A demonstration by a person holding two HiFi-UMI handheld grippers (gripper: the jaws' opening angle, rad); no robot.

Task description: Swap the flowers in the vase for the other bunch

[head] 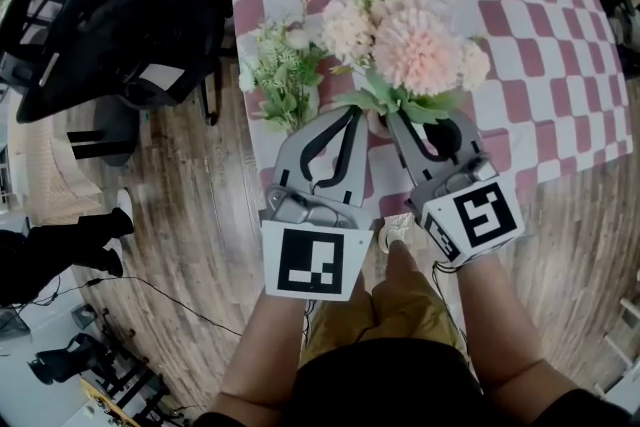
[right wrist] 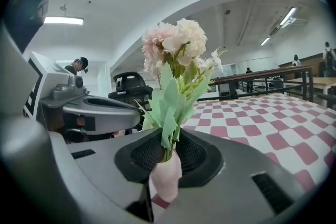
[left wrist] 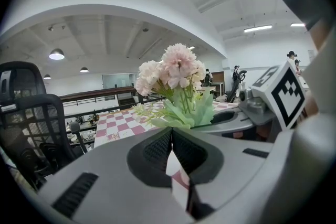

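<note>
Presently, one pink bunch (head: 415, 50) is gripped at its stems by the right tool (head: 392, 118), above one vase (right wrist: 165, 181). The left tool (head: 352, 112) is closed beside it. One white bunch (head: 280, 75) is laid further left on the tabletop (head: 540, 65).

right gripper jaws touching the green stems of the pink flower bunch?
Touching. The right gripper view shows the right gripper clamped on the green stems of the pink flower bunch, jaws pressing both sides.
</note>
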